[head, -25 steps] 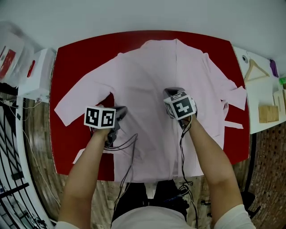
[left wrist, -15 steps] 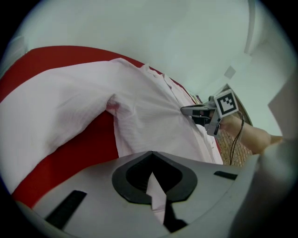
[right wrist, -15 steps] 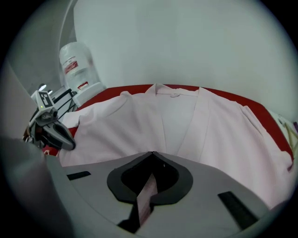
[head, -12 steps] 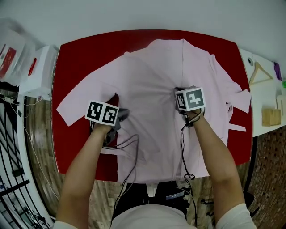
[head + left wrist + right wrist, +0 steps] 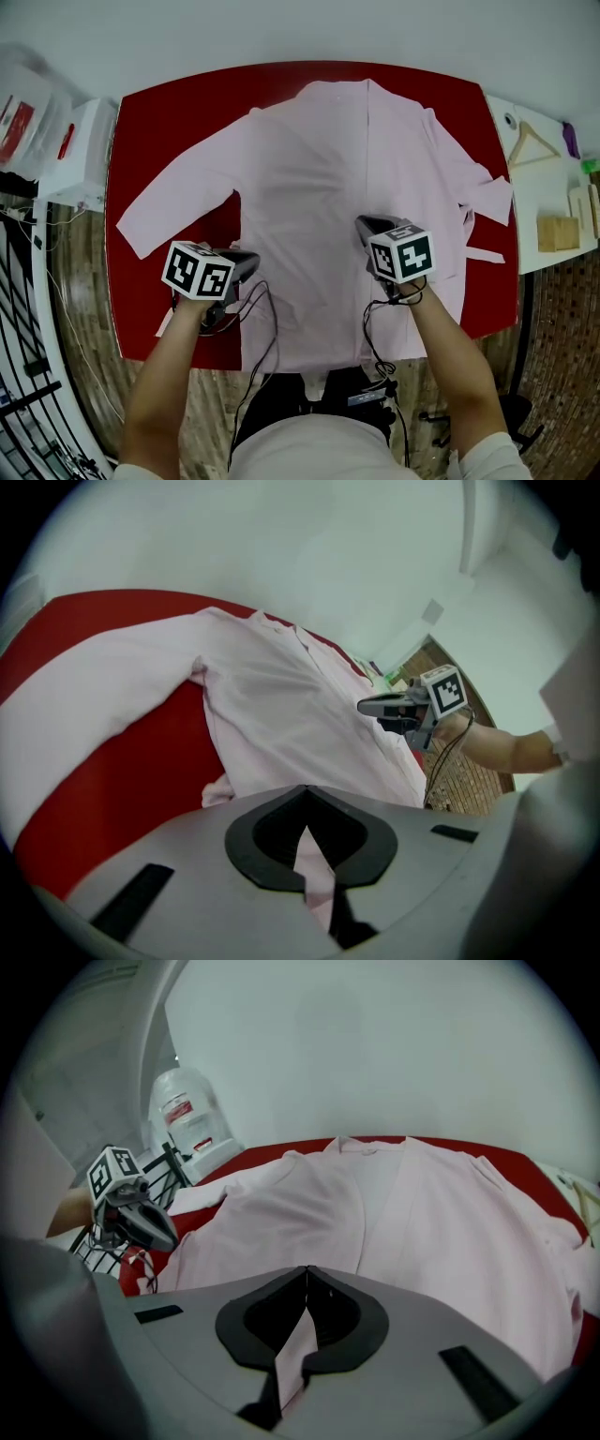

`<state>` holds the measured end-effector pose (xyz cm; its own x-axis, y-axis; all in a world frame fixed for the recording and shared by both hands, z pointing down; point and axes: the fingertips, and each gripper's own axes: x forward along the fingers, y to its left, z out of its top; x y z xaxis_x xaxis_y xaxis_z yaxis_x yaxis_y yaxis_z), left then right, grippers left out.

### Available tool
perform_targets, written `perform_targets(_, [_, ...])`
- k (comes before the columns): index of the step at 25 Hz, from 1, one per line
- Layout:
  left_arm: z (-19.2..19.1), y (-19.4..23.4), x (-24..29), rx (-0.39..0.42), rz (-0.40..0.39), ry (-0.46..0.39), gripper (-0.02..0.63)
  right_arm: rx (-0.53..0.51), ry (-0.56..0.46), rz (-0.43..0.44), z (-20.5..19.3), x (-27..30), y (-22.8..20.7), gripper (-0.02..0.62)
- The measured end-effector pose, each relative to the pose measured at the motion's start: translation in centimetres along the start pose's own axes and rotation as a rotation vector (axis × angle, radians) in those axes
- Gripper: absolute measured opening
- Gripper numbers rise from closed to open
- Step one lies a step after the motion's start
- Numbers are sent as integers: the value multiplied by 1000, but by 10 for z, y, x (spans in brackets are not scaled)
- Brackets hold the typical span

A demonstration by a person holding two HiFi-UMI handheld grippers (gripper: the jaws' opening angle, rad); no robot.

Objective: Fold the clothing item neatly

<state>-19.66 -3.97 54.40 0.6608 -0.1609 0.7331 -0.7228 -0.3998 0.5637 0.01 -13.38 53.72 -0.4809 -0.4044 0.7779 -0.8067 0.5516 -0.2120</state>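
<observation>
A pale pink robe-like garment lies spread flat on the red table, collar at the far side and sleeves out to both sides. My left gripper is shut low over the garment's left side edge, below the left sleeve. My right gripper is shut over the right half of the body. In the left gripper view the jaws meet over pink cloth; the right gripper view shows the same. No fold is lifted at either gripper.
A white box stands left of the table. On the white side surface at the right are a wooden hanger and wooden blocks. Cables hang over the front edge. A water bottle stands behind.
Both grippers have slid back along the garment toward me, the left from near the armpit to lower on the side edge. The garment itself has stayed in place.
</observation>
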Motion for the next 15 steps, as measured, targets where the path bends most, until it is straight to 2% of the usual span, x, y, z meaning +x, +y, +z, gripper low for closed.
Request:
perform_targets(5, [-48,-6,12,-24,-26,119,5,33,80,31,-49,-2,19,12])
perform_targets(8, [-65,-1,18,-22,-17,179,5,-10,131,14,-64,3,20,12])
perform_targets(11, [-70,3,17,-62,-34,169,3,-39,134,2,-67,4,15,12])
perform_targets(15, [-75,5,13,-77,-44,169,3,-28,134,-24,-67,2,8,12])
